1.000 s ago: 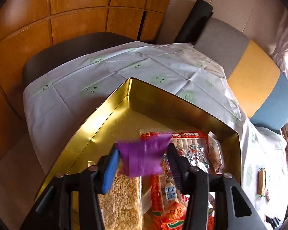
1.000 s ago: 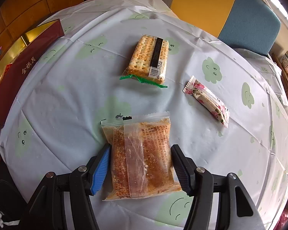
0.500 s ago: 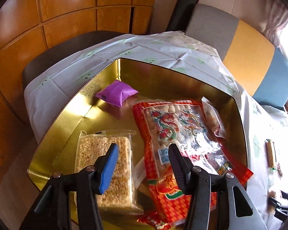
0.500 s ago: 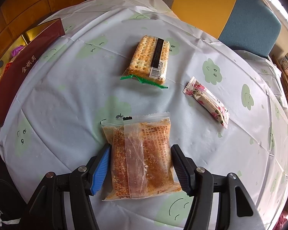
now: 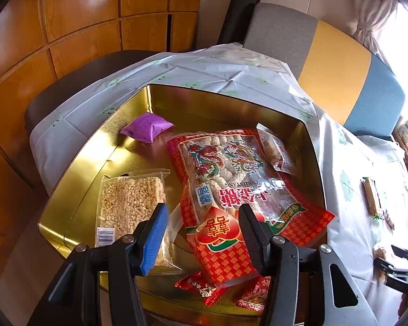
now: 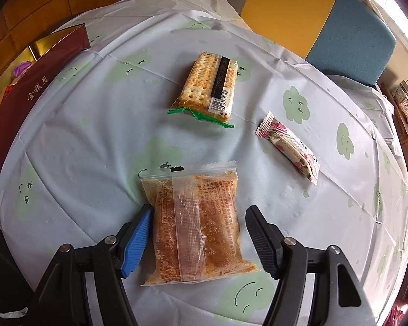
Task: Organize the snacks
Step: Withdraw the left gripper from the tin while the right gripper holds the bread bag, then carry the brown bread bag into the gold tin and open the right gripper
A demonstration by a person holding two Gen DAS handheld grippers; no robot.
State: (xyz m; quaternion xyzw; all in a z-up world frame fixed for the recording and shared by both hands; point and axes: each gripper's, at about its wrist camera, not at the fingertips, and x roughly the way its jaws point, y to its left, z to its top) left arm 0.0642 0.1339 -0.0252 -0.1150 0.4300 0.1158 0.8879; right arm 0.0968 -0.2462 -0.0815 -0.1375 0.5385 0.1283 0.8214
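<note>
While both grippers hang above the table:
Left gripper (image 5: 202,233): jaws apart, empty, above the gold tin (image 5: 76,168).
Purple packet (image 5: 147,127): inside the tin, at 11 o'clock.
Right gripper (image 6: 198,240): jaws just widened, straddling the orange packet (image 6: 195,225), pads clear.
Crackers (image 6: 208,87): at 12 o'clock beyond it.

Purple packet (image 5: 147,127) no longer between left gripper (image 5: 201,233) jaws, now lies in gold tin (image 5: 76,190) far-left corner. Right gripper (image 6: 198,233) jaws have just been opening, pads now clear of brown cake pack (image 6: 195,222) between them.
</note>
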